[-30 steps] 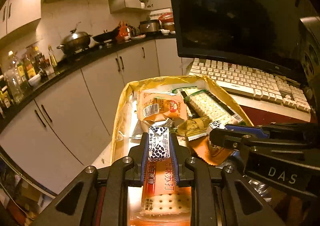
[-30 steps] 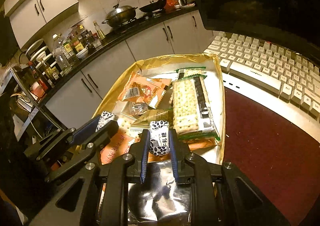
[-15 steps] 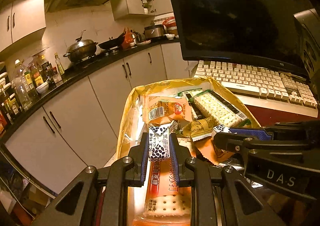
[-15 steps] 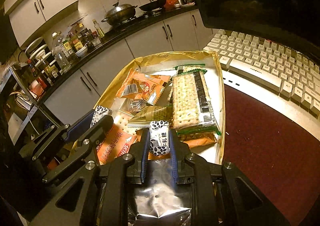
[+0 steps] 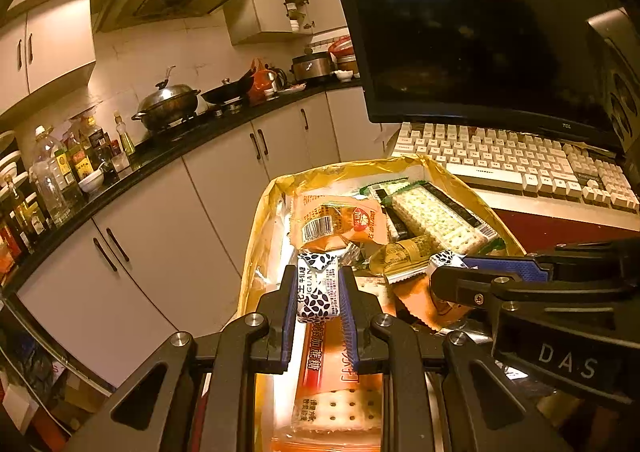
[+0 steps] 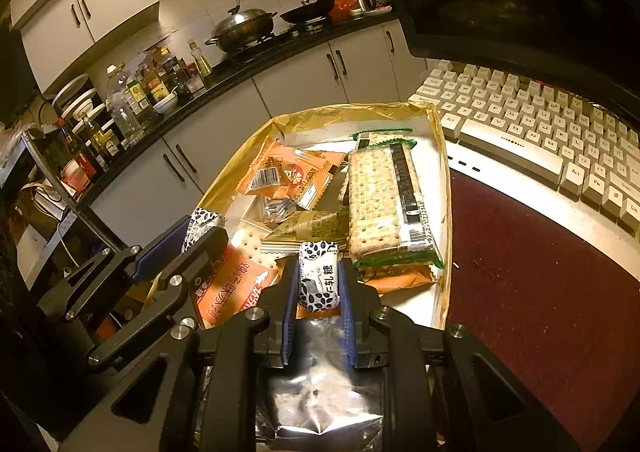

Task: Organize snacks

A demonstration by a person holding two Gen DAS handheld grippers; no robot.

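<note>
A gold-lined box [image 5: 256,236] [image 6: 436,120] holds several snack packs: orange packs [image 5: 336,222] [image 6: 288,172], a long cracker pack [image 5: 436,216] [image 6: 384,200] and an orange cracker pack [image 5: 332,384] [image 6: 232,288]. My left gripper [image 5: 318,292] is shut on a small white candy with black seed print [image 5: 318,288], held above the box's near end. My right gripper [image 6: 318,280] is shut on a like candy [image 6: 319,278], also above the box. Each gripper shows in the other's view, the right one [image 5: 444,272] and the left one [image 6: 200,228].
A white keyboard [image 5: 516,168] [image 6: 540,124] and a dark monitor [image 5: 460,24] stand right of the box on a desk with a dark red mat [image 6: 540,284]. Kitchen cabinets [image 5: 160,220] and a counter with bottles [image 5: 60,168] and pots lie beyond the desk's left edge.
Both grippers have lifted and drawn back a little from the box, each still holding its candy. The snack packs in the box have not moved.
</note>
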